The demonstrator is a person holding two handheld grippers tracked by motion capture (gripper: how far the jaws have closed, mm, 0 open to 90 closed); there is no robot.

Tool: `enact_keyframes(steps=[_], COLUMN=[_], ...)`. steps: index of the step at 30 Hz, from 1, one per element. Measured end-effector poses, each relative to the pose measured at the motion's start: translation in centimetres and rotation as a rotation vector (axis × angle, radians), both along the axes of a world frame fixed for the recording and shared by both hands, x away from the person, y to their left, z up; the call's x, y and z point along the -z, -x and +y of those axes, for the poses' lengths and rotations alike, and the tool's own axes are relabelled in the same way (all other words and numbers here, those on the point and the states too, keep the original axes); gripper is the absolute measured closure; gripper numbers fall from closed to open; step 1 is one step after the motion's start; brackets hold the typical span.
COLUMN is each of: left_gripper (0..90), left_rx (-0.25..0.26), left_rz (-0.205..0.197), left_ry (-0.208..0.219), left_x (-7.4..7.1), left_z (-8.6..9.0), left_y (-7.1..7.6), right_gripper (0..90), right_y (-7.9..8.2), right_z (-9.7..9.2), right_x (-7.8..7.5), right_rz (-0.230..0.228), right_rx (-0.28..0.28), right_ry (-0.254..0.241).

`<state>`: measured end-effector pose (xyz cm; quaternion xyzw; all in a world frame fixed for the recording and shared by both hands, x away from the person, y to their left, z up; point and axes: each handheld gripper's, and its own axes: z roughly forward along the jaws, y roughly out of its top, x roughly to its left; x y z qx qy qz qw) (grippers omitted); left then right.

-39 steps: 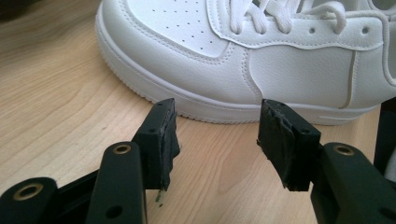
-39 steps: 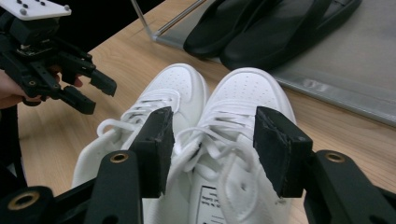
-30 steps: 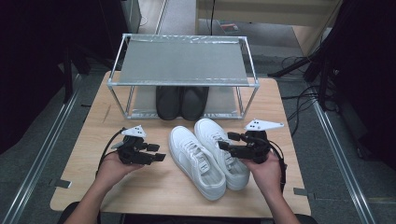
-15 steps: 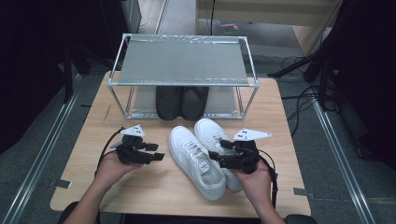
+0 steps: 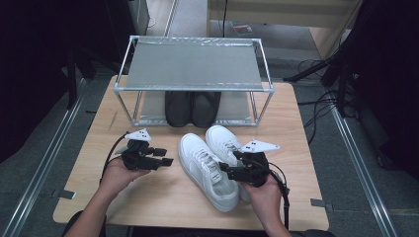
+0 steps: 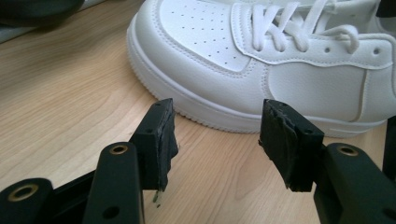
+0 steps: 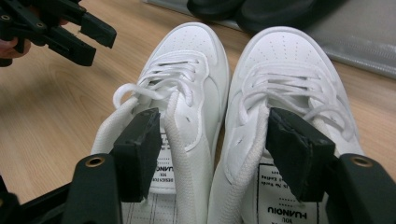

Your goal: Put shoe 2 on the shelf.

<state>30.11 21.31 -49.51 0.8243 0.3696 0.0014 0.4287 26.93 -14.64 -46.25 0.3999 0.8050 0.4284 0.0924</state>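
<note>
Wooden counter (image 5: pixel 148 197), pale grain, cut-off corners at the near edge.

Metal rack (image 5: pixel 192 64) at the far half of the counter: flat grey top shelf on thin tube legs, a lower shelf beneath it. Pair of black shoes (image 5: pixel 191 107) on that lower shelf, side by side, touching.

Pair of white sneakers in front of the rack, on the bare counter, laces tied, toes pointing toward the rack. Left sneaker (image 5: pixel 207 170) lies slightly aslant, heel nearest the person. Right sneaker (image 5: pixel 225 143) just beside it, touching along the inner sides, its heel end hidden under the right hand's tool in the high view. In the right gripper view both heel openings face the camera; printed insole labels visible.

Right tool (image 5: pixel 232 170), held in the person's right hand (image 5: pixel 264 190): jaws apart, one jaw inside the left sneaker's heel opening, the other inside the right sneaker's, the two inner collars between them. Not clamped.

Left tool (image 5: pixel 165 157), held in the left hand (image 5: pixel 118 173), left of the sneakers on the open counter: jaws apart, nothing between them, aimed at the left sneaker's side near the toe, close but not touching.
</note>
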Motion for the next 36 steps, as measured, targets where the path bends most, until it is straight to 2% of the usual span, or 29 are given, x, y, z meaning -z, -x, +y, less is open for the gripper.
enact_keyframes(steps=[2, 6, 9, 11, 12, 15, 19, 21, 30, 36], left_gripper=[45.9, 46.0, 46.2, 46.5, 46.5, 46.6, 46.8, 46.8, 47.5, 47.8], left_rx=[-0.003, -0.003, 0.0, 0.002, 0.001, 0.004, 0.007, 0.007, 0.001, 0.0], left_rz=[0.0, -0.001, -0.003, -0.011, -0.007, -0.008, -0.009, -0.009, -0.009, -0.011], left_ry=[0.01, 0.012, 0.01, 0.012, 0.021, 0.013, 0.02, 0.025, 0.02, 0.026], left_x=[-0.1, -0.1, -0.2, -0.2, -0.2, -0.2, -0.1, -0.1, -0.1, -0.1], left_z=[0.2, 0.4, 0.3, 0.3, 0.2, 0.1, 0.0, 0.0, 0.0, 0.1], left_y=[-0.2, -0.4, -0.6, -0.8, -0.8, -1.1, -1.2, -1.3, -1.3, -1.3], right_gripper=[38.1, 37.8, 39.9, 43.8, 45.5, 48.0, 53.1, 56.4, 69.9, 73.4], right_y=[-0.1, 0.2, 0.4, 0.7, 0.7, 0.6, 1.1, 1.1, 0.5, 0.5], right_z=[0.1, 0.7, 1.2, 1.5, 1.5, 1.3, 2.1, 2.1, 1.9, 1.8], right_x=[0.2, 0.4, 1.1, 1.1, 1.1, 1.2, 1.3, 1.3, 1.1, 1.0], right_rz=[0.031, 0.007, 0.059, 0.008, 0.004, 0.004, -0.064, -0.068, 0.013, 0.011], right_rx=[0.019, 0.037, 0.032, 0.047, 0.06, 0.06, 0.067, 0.074, 0.072, 0.067], right_ry=[-0.004, 0.026, 0.03, 0.066, 0.071, 0.065, 0.153, 0.152, 0.112, 0.112])
